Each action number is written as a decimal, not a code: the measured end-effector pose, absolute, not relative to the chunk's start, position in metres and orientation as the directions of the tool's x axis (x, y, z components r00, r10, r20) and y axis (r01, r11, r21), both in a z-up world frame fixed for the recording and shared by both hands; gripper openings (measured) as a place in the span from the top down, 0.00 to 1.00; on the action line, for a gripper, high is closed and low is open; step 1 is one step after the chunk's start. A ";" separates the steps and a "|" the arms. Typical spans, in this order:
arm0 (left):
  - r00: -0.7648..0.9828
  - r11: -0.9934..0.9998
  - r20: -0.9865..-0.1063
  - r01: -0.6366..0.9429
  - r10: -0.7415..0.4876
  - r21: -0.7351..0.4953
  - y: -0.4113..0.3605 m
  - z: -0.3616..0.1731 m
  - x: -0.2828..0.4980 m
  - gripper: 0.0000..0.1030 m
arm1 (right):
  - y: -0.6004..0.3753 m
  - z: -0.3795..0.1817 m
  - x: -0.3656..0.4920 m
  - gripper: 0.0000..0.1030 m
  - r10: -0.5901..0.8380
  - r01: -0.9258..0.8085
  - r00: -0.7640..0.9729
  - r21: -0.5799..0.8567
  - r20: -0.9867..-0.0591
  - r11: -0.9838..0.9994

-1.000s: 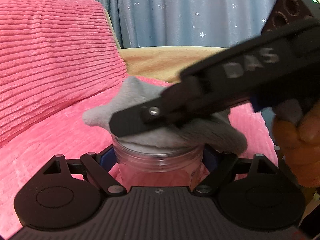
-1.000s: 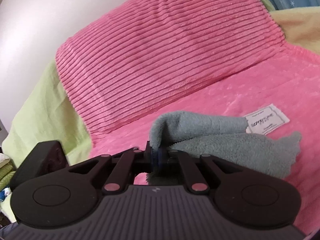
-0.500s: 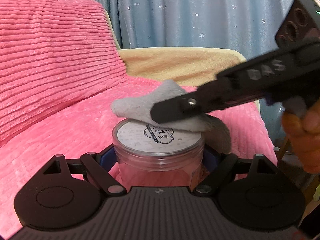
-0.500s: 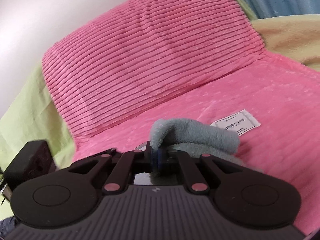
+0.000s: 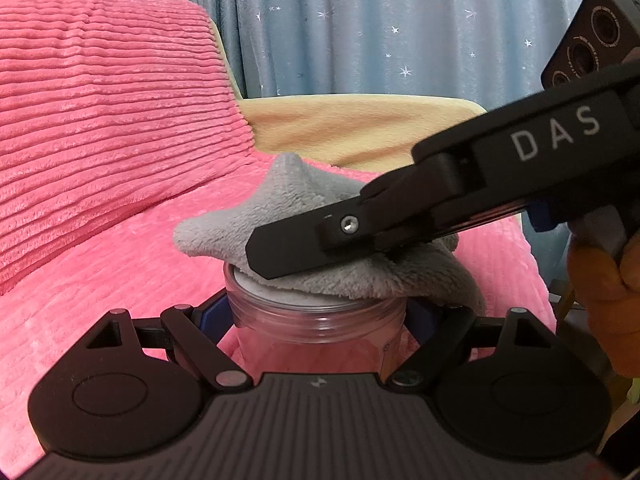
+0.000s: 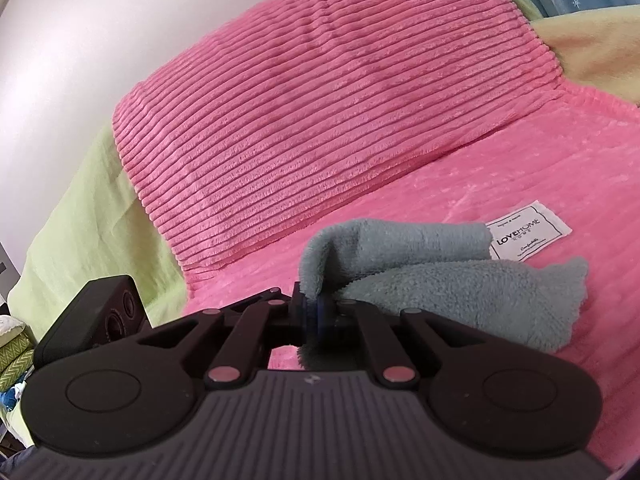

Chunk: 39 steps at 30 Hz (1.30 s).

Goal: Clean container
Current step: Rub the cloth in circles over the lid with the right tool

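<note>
**Grey cloth back over the lid of the clear jar**

One clear round plastic container [image 5: 320, 320], one fluffy grey microfibre cloth [image 5: 288, 200], two black two-finger grippers, one hand [image 5: 608, 300] visible at the right edge of the left wrist view.

Left gripper [image 5: 320, 316]: jaws clenched on the container, blue pads pressed against either side of its transparent wall, just below the ribbed lid rim. Container upright, held above the pink ribbed plush bed cover [image 5: 100, 280], pink showing through its wall.

Right gripper [image 6: 320, 312]: jaws clamped tight on a fold of the cloth, seen bunched and pinched between the blue pads in the right wrist view. In the left wrist view, reaching in from the right, marked "DAS" on its side, pressing the cloth down flat onto the container's white lid; only a thin crescent of lid exposed at the left.

Compared with half a second ago: printed lid face then largely uncovered, cloth pulled off towards the right; now swept back leftward, covering nearly the whole top, much as a second ago. Container's place between the left jaws unchanged.

Cloth soft, thick-piled, crumpled into a pointed peak. One large pink corduroy-ribbed pillow [image 6: 320, 100] behind, one white rectangular fabric label [image 6: 528, 232] reading "LOVEHOME" sewn on the cover, a pale green sheet [image 6: 88, 220] beneath, a blue star-print curtain [image 5: 400, 28] at the back.
</note>
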<state>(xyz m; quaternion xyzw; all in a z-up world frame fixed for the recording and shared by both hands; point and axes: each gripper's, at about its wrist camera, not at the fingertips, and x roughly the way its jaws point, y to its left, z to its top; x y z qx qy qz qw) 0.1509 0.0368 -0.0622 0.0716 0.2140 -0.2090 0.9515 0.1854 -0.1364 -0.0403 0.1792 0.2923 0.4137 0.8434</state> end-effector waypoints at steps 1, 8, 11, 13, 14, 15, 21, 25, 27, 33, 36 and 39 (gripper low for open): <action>0.821 0.902 -0.437 0.428 -0.367 0.047 0.037 -0.062 0.151 0.17 | -0.137 -0.040 0.186 0.97 0.804 -0.591 0.486 0.549 -0.343 0.592; 0.821 0.903 -0.437 0.427 -0.367 0.043 0.038 -0.062 0.151 0.17 | -0.139 -0.039 0.186 0.97 0.779 -0.584 0.517 0.519 -0.355 0.624; 0.821 0.903 -0.436 0.427 -0.369 0.038 0.038 -0.062 0.152 0.17 | -0.144 -0.038 0.187 0.97 0.765 -0.573 0.532 0.511 -0.363 0.641; 0.821 0.906 -0.439 0.422 -0.364 0.038 0.036 -0.061 0.153 0.17 | -0.147 -0.038 0.187 0.97 0.768 -0.573 0.528 0.516 -0.362 0.637; 0.821 0.906 -0.439 0.422 -0.364 0.037 0.036 -0.061 0.153 0.17 | -0.147 -0.038 0.187 0.97 0.772 -0.574 0.523 0.521 -0.360 0.632; 0.821 0.906 -0.440 0.421 -0.364 0.035 0.037 -0.061 0.153 0.17 | -0.147 -0.039 0.187 0.97 0.778 -0.575 0.518 0.528 -0.357 0.625; 0.821 0.908 -0.440 0.417 -0.364 0.028 0.037 -0.060 0.154 0.17 | -0.144 -0.041 0.189 0.97 0.783 -0.566 0.515 0.548 -0.348 0.616; 0.823 0.908 -0.441 0.417 -0.358 0.041 0.035 -0.060 0.154 0.17 | -0.139 -0.037 0.185 0.97 0.768 -0.590 0.527 0.493 -0.364 0.639; 0.825 0.908 -0.440 0.416 -0.355 0.048 0.033 -0.060 0.154 0.17 | -0.138 -0.037 0.186 0.97 0.770 -0.589 0.526 0.499 -0.360 0.636; 0.827 0.907 -0.437 0.417 -0.353 0.056 0.031 -0.060 0.154 0.17 | -0.137 -0.036 0.197 0.97 0.723 -0.565 0.578 0.454 -0.379 0.689; 0.825 0.906 -0.437 0.419 -0.357 0.051 0.032 -0.059 0.155 0.17 | -0.147 -0.035 0.199 0.97 0.707 -0.546 0.591 0.453 -0.387 0.705; 0.824 0.906 -0.438 0.421 -0.360 0.049 0.034 -0.060 0.155 0.17 | -0.156 -0.035 0.194 0.97 0.716 -0.545 0.584 0.468 -0.384 0.696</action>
